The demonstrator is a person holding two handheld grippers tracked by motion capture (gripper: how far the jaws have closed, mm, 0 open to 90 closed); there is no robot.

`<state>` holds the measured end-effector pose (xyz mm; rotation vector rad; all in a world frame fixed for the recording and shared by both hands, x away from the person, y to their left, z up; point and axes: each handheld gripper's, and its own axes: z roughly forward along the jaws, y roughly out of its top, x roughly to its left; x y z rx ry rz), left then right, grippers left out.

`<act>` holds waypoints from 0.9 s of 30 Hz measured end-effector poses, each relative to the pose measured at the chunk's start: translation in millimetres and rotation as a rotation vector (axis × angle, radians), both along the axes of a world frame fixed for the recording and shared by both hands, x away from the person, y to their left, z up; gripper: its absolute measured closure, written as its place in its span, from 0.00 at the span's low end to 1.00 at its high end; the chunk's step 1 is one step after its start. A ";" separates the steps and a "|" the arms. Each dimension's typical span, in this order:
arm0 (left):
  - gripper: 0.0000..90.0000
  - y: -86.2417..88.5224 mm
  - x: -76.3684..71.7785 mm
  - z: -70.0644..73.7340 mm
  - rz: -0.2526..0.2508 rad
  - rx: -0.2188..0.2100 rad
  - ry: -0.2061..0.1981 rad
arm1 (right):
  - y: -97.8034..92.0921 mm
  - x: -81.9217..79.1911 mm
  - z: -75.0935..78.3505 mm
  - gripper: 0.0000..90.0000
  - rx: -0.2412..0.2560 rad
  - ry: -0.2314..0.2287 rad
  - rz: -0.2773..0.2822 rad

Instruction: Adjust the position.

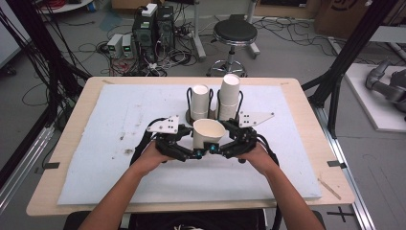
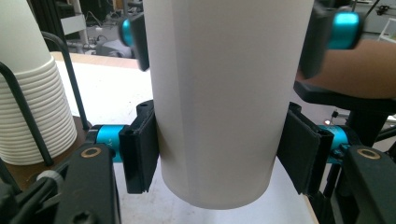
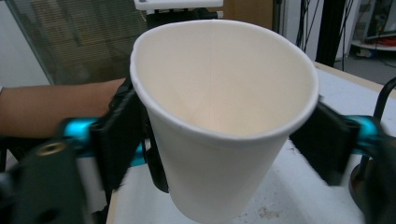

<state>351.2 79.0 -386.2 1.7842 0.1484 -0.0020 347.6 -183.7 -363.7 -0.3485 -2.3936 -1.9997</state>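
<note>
Behind the held cup (image 1: 208,132), two cup stacks (image 1: 229,97) stand close.

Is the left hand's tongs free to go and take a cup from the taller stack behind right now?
Probably not. The left tongs look clamped on the single paper cup, which the right tongs also grip. The taller stack stands just behind in its wire holder, but the held cup would have to go first.

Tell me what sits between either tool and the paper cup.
Nothing visible. The paper cup is already between the jaws of the left tool low on its wall and of the right tool near its rim. The cup stacks stand behind it, apart.
</note>
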 end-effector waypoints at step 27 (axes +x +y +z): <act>0.39 -7.0 -1.2 -7.2 0.021 0.019 0.009 | 8.9 -2.9 -1.5 0.39 0.013 -0.043 -0.028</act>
